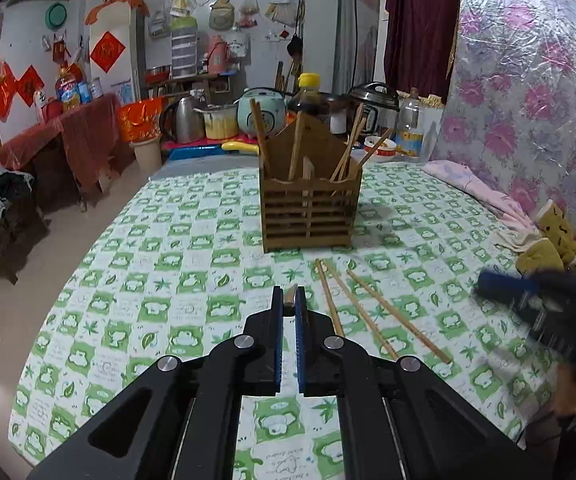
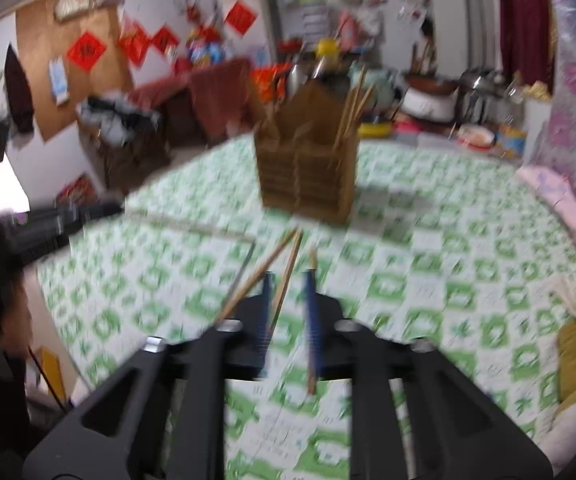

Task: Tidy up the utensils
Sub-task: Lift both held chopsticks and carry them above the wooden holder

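A brown slatted wooden utensil holder (image 1: 310, 204) stands on the green checked tablecloth (image 1: 175, 264) with several chopsticks upright in it. Three loose chopsticks (image 1: 362, 312) lie on the cloth in front of it, right of my left gripper (image 1: 288, 300). My left gripper is nearly shut on a wooden chopstick tip (image 1: 290, 295) that pokes out between its blue pads. The right wrist view is motion-blurred: my right gripper (image 2: 288, 280) is open above the loose chopsticks (image 2: 271, 268), with the holder (image 2: 308, 164) beyond. The right gripper also shows at the right edge of the left view (image 1: 528, 292).
Folded cloths and a yellow-green toy (image 1: 544, 248) lie at the table's right edge by a flowered plastic-covered wall. Behind the table stand a kettle (image 1: 187, 120), rice cookers, bottles and bowls. The table's left edge drops to the floor, with red-draped furniture beyond.
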{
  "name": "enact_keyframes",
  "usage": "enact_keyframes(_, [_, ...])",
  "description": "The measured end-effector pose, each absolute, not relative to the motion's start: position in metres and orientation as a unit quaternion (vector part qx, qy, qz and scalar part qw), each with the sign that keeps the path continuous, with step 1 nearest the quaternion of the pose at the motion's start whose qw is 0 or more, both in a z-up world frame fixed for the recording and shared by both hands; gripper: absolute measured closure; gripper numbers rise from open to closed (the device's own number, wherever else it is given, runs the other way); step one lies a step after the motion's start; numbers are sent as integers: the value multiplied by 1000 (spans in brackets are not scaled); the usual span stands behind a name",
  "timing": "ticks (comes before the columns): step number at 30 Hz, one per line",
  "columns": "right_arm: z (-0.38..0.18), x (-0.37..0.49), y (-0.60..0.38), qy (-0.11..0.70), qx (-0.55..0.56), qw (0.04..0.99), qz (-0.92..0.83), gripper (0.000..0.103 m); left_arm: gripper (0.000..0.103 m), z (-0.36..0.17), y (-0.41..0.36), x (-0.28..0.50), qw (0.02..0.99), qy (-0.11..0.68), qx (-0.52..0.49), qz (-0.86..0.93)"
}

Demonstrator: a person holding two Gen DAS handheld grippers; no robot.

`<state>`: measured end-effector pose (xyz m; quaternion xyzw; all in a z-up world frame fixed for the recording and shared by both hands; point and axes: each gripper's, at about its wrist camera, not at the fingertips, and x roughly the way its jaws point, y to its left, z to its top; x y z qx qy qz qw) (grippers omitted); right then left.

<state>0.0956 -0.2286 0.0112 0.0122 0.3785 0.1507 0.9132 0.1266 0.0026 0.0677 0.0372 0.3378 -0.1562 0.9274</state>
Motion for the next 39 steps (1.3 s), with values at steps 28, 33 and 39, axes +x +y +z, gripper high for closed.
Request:
enact_keyframes(28, [69,99,-252,313,33,943,109,97,97,114,-17,146,933,312,39,-174])
enact_keyframes(33, [82,106,-244,298,26,947,115,97,97,127,-29,154,933,304,45,-187])
enact_keyframes(39, [101,127,-241,278,32,953,120,97,97,143,-42,176,934,295,49,-194])
